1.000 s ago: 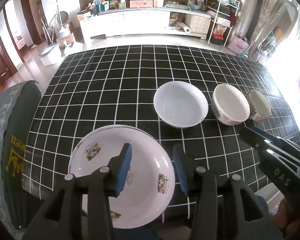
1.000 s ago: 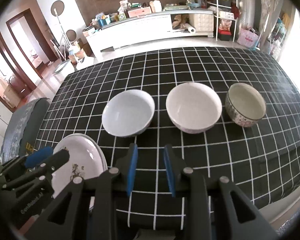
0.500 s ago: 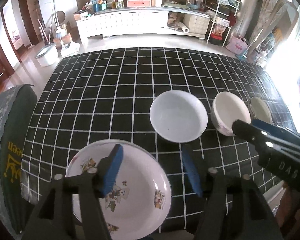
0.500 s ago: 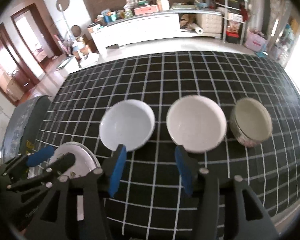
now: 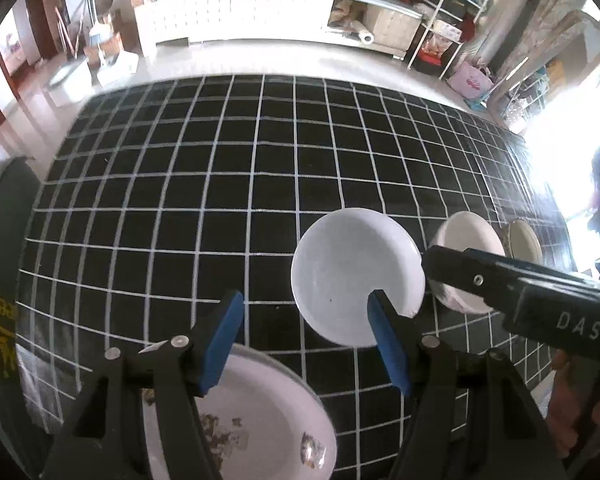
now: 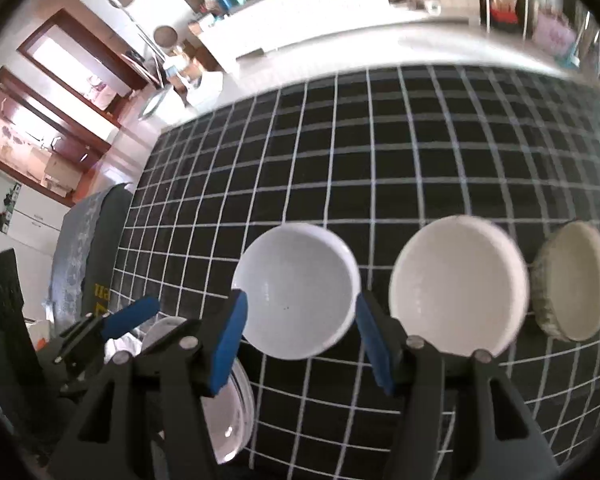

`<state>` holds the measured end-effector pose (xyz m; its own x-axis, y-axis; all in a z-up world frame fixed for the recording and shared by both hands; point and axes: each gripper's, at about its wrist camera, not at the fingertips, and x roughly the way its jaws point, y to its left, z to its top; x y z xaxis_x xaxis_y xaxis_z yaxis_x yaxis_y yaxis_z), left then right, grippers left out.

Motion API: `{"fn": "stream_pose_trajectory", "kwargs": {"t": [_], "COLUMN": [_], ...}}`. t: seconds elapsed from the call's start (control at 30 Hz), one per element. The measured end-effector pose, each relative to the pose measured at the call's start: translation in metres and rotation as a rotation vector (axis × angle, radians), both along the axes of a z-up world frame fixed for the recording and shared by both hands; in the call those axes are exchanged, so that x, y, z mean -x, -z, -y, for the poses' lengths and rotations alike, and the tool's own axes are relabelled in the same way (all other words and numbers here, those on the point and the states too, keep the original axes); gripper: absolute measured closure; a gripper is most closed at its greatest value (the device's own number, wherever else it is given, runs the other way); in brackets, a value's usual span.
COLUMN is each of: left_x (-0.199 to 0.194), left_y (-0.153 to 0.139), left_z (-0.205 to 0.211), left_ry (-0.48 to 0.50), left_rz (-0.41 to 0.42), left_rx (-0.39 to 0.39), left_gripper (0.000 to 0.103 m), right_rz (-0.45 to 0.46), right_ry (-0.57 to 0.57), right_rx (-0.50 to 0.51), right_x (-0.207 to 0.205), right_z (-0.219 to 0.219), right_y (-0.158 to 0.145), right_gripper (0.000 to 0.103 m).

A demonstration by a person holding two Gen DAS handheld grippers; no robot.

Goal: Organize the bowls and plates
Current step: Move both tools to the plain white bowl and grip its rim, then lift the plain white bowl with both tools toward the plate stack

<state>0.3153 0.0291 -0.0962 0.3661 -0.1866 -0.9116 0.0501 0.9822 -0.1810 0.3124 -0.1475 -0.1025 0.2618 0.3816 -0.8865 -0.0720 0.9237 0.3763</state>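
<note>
Three bowls stand in a row on the black checked tablecloth (image 5: 180,184): a white bowl (image 5: 352,272) (image 6: 300,288), a cream bowl (image 5: 466,240) (image 6: 456,284) and a patterned bowl (image 5: 524,240) (image 6: 572,280). A white plate with flower prints (image 5: 268,428) (image 6: 232,412) lies at the near edge. My left gripper (image 5: 306,340) is open above the plate's far rim, empty. My right gripper (image 6: 302,344) is open, its blue pads either side of the white bowl's near rim, not touching it. The right gripper's body (image 5: 516,292) crosses the left wrist view.
A chair with a grey cover (image 6: 84,248) stands at the table's left side. A long white cabinet (image 5: 236,12) with clutter and a shelf rack (image 5: 444,28) stand across the floor behind the table.
Both grippers have opened wider. The right gripper moved forward and left, up to the white bowl. The left gripper moved forward past the plate.
</note>
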Motion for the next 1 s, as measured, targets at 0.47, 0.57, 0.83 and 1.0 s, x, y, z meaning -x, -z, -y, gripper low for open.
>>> {"fn": "stream_pose_trajectory", "kwargs": {"t": [0.47,0.57,0.83,1.0], "left_x": [-0.028,-0.026,-0.024,-0.026], "left_y": [0.045,0.051,0.053,0.053], "left_z": [-0.005,0.000,0.004,0.001], "left_ry": [-0.023,-0.011,0.005,-0.001], "left_rz": [-0.063,-0.065,-0.057,-0.063], "left_rx": [0.040,0.028,0.003,0.010], "left_gripper": [0.077,0.085,0.087,0.087], "right_rz": [-0.047,-0.050,-0.006,0.023], "right_ry": [0.010,0.017,0.037,0.002], "right_rx": [0.023,0.038,0.061,0.132], "right_x": [-0.010,-0.009,-0.003,-0.009], "right_z": [0.004,0.006,0.017,0.015], "right_y": [0.038,0.043,0.035,0.023], "right_gripper": [0.074,0.087,0.095,0.094]}}
